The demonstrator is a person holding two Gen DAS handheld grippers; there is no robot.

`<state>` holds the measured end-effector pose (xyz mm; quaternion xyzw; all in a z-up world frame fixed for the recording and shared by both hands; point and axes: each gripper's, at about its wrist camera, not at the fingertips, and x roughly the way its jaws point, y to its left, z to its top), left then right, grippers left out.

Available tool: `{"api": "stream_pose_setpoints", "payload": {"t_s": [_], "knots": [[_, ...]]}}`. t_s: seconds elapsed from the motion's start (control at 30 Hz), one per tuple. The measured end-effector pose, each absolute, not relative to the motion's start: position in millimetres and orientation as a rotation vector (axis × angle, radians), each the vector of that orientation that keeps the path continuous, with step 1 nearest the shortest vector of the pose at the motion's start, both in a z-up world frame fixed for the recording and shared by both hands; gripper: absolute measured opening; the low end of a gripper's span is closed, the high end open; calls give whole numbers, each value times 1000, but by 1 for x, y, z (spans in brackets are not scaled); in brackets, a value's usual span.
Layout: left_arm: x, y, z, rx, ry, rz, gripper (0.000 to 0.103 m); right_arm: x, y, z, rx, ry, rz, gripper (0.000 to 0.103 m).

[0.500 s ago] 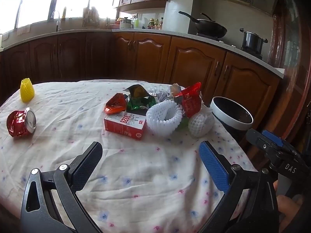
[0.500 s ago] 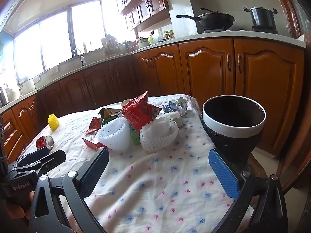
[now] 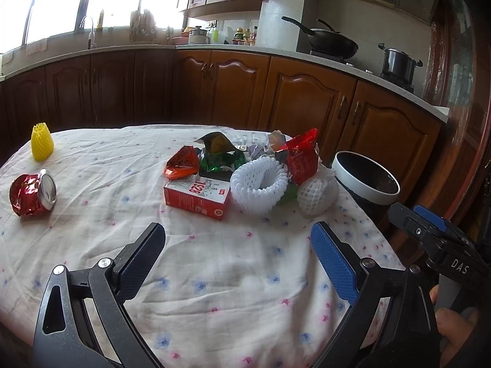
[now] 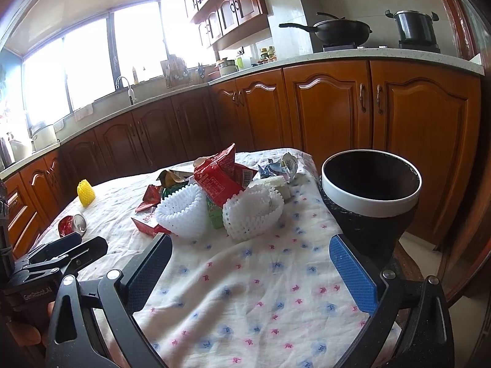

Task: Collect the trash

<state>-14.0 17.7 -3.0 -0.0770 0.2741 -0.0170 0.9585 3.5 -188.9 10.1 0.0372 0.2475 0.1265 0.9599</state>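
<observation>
We list two tongs over the flowered tablecloth [image 3: 214,276]. Left gripper [image 3: 237,256]: jaws spread wide, holding nothing, touching nothing. Right gripper [image 4: 250,265]: jaws equally wide apart, empty, clear of the cloth. Trash heap at 12 o'clock from the left gripper: red carton [image 3: 196,197], white foam nets [image 3: 259,184], red wrapper [image 3: 302,159], green wrapper [image 3: 219,156]. Crushed red can [image 3: 32,194] at 10 o'clock, yellow foam net [image 3: 42,142] beyond it. Black bin [image 4: 369,202] with white rim at 1 o'clock from the right gripper.
</observation>
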Motion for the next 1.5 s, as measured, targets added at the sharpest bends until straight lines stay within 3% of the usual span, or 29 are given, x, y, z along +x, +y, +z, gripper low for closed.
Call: {"api": "stream_pose_setpoints", "payload": {"t_s": [0.87, 1.5], "knots": [[-4, 21, -9, -163, 592, -41, 95, 10, -189, 1, 66, 528, 272, 103], [16, 32, -18, -197, 656, -64, 81, 27, -184, -3, 19, 550, 282, 101]]}}
